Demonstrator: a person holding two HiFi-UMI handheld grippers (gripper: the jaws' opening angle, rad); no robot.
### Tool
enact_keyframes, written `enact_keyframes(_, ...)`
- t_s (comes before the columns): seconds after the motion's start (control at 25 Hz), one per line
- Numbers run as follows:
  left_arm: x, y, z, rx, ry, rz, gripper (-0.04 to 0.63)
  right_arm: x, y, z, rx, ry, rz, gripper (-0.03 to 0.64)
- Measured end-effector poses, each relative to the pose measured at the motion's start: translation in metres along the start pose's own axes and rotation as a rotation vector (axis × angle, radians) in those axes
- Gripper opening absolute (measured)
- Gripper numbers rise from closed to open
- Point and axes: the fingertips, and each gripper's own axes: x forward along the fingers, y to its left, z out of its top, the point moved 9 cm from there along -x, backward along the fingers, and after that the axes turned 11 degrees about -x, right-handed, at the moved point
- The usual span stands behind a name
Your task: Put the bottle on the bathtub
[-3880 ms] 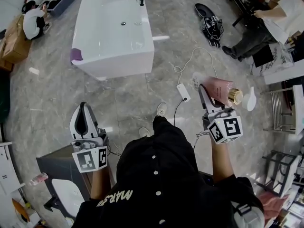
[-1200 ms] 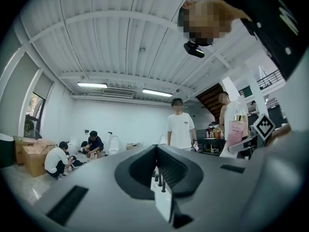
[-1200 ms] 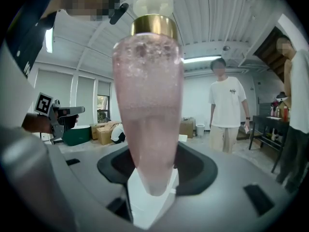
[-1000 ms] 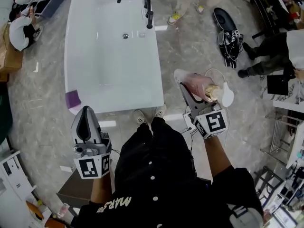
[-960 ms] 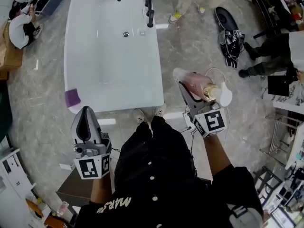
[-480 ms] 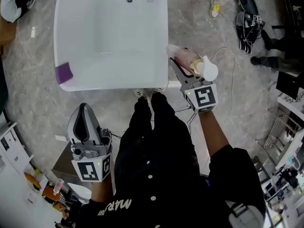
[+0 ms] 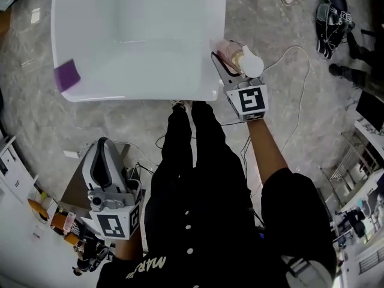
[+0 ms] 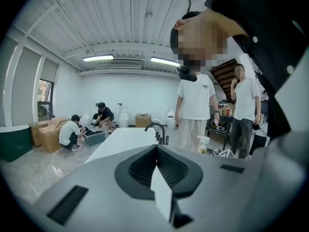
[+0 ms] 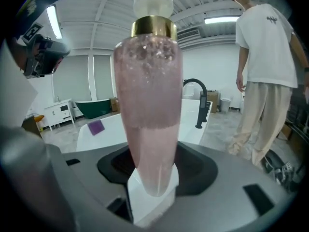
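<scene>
A pink bottle (image 9: pixel 147 105) with a gold collar and a white cap (image 7: pixel 251 66) is held upright in my right gripper (image 7: pixel 223 62), which is shut on it. In the head view the bottle (image 7: pixel 230 54) hangs just off the near right corner of the white bathtub (image 7: pixel 204 47). The tub's rim (image 9: pixel 190 122) lies ahead in the right gripper view. My left gripper (image 7: pixel 103 168) is low at my left side, well back from the tub. In the left gripper view its jaws (image 8: pixel 161 197) are closed with nothing between them.
A purple pad (image 7: pixel 66 75) lies on the tub's near left rim. A black faucet (image 9: pixel 200 103) stands at the tub's far end. A person in a white shirt (image 9: pixel 265 81) stands right of the tub. A white cable (image 7: pixel 294 95) runs over the marble floor. Black shoes (image 7: pixel 332 21) lie at far right.
I have walked up to the bathtub. My right gripper has carried the bottle forward to the tub's near right corner. The left gripper has dropped back and lower at my side.
</scene>
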Motion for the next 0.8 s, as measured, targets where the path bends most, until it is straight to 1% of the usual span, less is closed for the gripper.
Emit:
enact_keyframes(0.36,0.007,0.000,-0.022,-0.013,0.041,0.002,0.011,0.035,0.009,-0.041,-0.015,0.040,0.031,0.232)
enact_keyframes(0.64,0.007,0.001,-0.026,-0.007,0.052,0.005,0.011,0.045,0.013,-0.054,-0.034,0.050,0.039,0.231)
enact_keyframes(0.8,0.004,0.002,-0.024,-0.004,0.046,0.010,0.011,0.047,0.015,-0.054,-0.065,0.045,0.039,0.233)
